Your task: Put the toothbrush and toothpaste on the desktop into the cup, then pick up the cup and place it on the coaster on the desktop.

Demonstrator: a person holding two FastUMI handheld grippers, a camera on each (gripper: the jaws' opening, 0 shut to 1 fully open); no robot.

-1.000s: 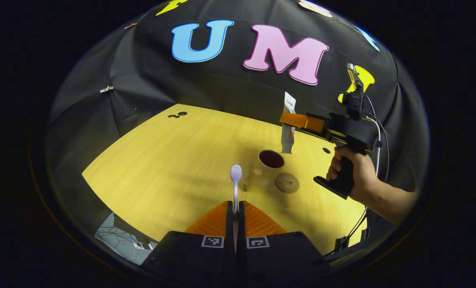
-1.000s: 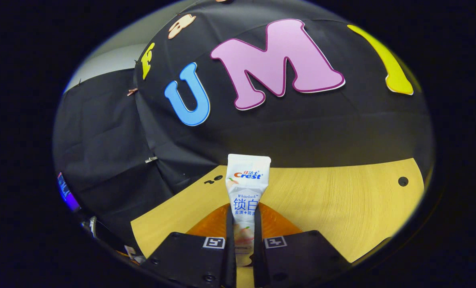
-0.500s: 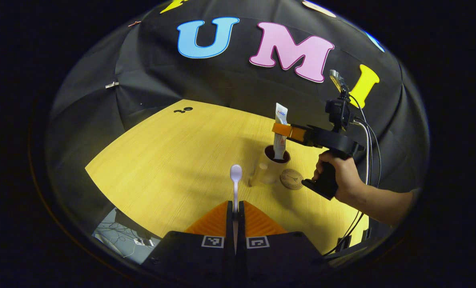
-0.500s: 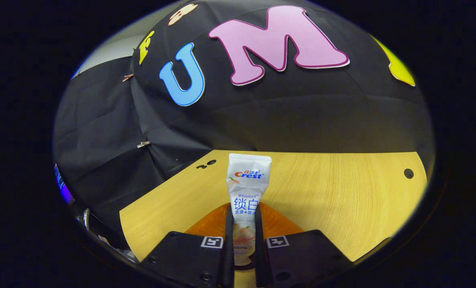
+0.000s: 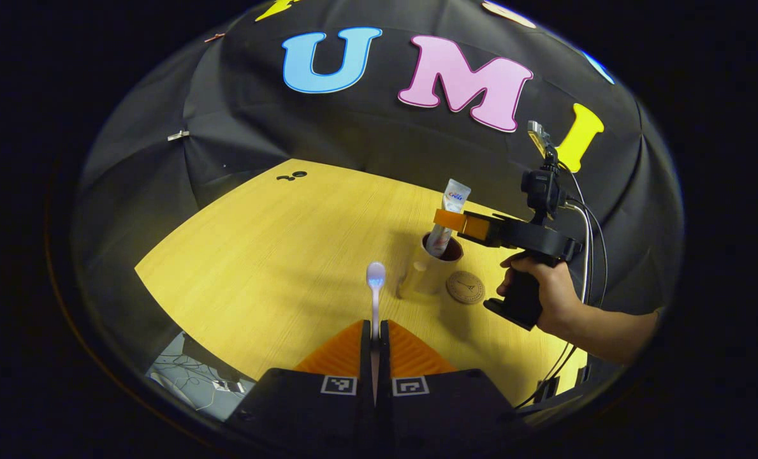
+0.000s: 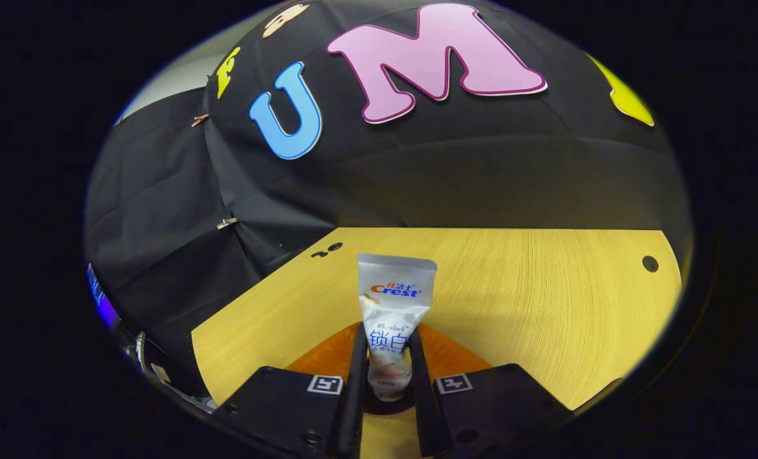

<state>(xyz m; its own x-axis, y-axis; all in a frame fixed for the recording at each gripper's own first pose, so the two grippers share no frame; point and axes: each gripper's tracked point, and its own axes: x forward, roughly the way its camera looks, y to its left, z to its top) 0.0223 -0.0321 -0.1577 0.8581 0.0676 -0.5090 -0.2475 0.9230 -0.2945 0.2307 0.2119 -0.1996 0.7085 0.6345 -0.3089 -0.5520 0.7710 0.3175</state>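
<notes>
- Gripping the toothbrush [image 5: 375, 290] between closed fingers, the left gripper [image 5: 375, 331] hung over the desktop [image 5: 270, 255]; the toothpaste [image 5: 447, 217] leaned inside the cup [image 5: 431, 268] beside the coaster [image 5: 465, 287], the right gripper [image 5: 455, 222] around it.
- Straddling the toothpaste [image 6: 393, 312], the right gripper [image 6: 388, 363] looked slightly parted; whether both fingers still pressed it, I couldn't tell.

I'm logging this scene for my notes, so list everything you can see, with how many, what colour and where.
toothpaste tube: one, white, lower end in the cup, between the right gripper's fingers
cup: one, cream with dark inside, on the desktop beside the coaster
toothbrush: one, white, held by the left gripper above the desktop
coaster: one, brown, round, flat on the desktop
desktop: one, yellow wood
left gripper: one, black and orange, shut on the toothbrush
right gripper: one, black and orange, around the tube
hand: one, holding the right gripper's handle
</notes>
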